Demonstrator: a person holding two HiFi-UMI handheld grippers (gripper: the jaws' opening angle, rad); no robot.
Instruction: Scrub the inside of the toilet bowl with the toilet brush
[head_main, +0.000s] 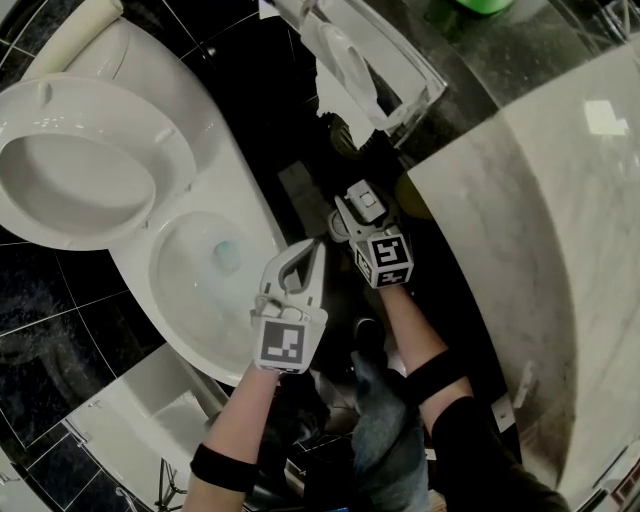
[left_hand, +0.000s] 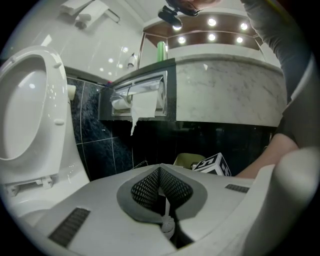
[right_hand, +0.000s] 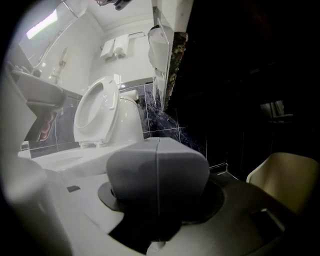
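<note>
Hovering beside toilet bowl (head_main: 190, 300): left gripper (head_main: 312, 250)

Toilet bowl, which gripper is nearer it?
Left. The left gripper is at the bowl's rim; the right gripper is farther off, over the floor.

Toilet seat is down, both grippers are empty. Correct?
Not quite: the toilet seat is up, standing upright above the bowl, as the left gripper view shows. The left gripper and the right gripper are empty.

No readable text, labels, brands or numbers anywhere.
</note>
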